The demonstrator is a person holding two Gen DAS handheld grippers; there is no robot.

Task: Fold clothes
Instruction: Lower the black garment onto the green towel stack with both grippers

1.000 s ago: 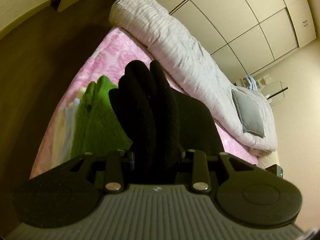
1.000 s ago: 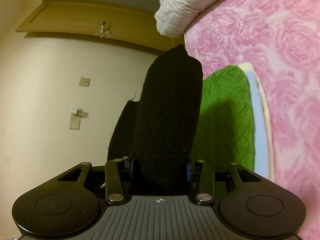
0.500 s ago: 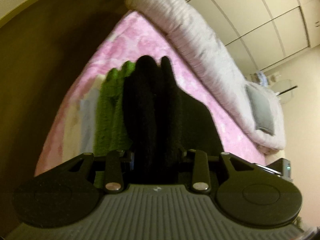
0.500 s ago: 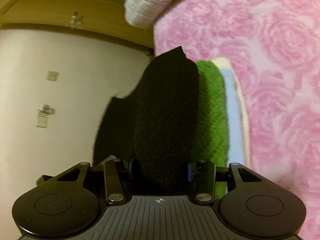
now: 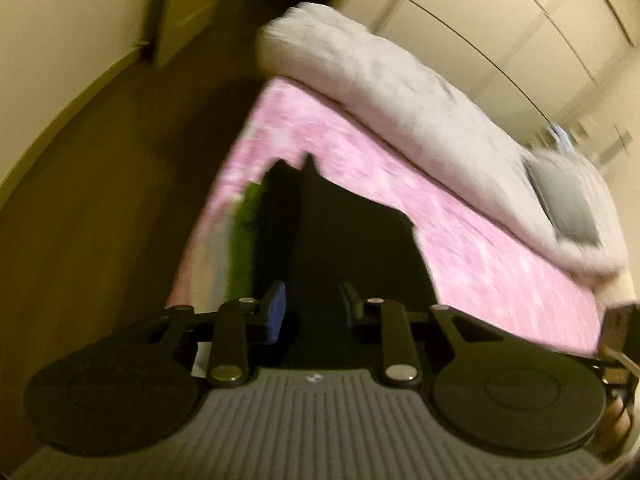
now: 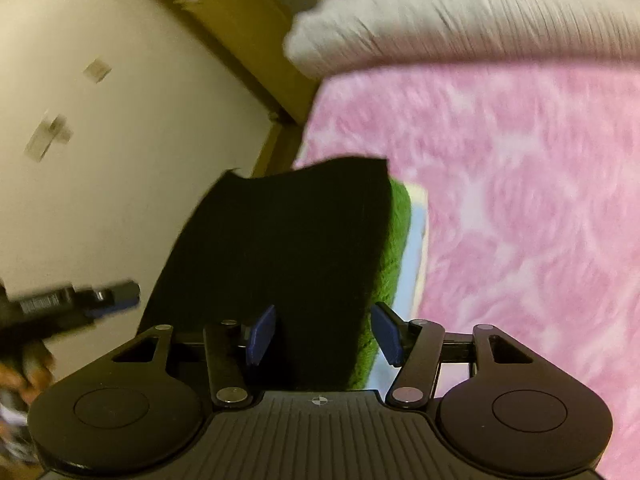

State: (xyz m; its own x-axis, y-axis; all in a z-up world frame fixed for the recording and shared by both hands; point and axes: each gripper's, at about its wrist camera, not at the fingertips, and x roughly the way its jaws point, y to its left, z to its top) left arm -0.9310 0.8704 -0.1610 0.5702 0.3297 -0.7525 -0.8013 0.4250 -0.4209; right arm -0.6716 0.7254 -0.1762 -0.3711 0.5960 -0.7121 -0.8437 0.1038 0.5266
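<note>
A folded black garment [image 5: 352, 240] [image 6: 280, 248] lies on top of a stack with a green knit [image 5: 242, 236] [image 6: 386, 280] and pale blue and cream pieces [image 6: 414, 248] under it, at the edge of the pink rose bedspread [image 5: 460, 240] [image 6: 520, 200]. My left gripper [image 5: 314, 308] is open, its blue pads apart over the near edge of the black garment. My right gripper [image 6: 322, 330] is open too, its pads apart above the black garment and the green knit. Both views are blurred by motion.
A rolled white quilt [image 5: 400, 96] [image 6: 460, 16] lies along the far side of the bed with a grey pillow [image 5: 564, 204] at its end. Dark wood floor [image 5: 100, 208] is left of the bed. The left gripper shows in the right wrist view [image 6: 76, 300].
Both grippers have opened and let go of the black garment, which now lies flat on the stack. Both cameras have pulled back and tilted.
</note>
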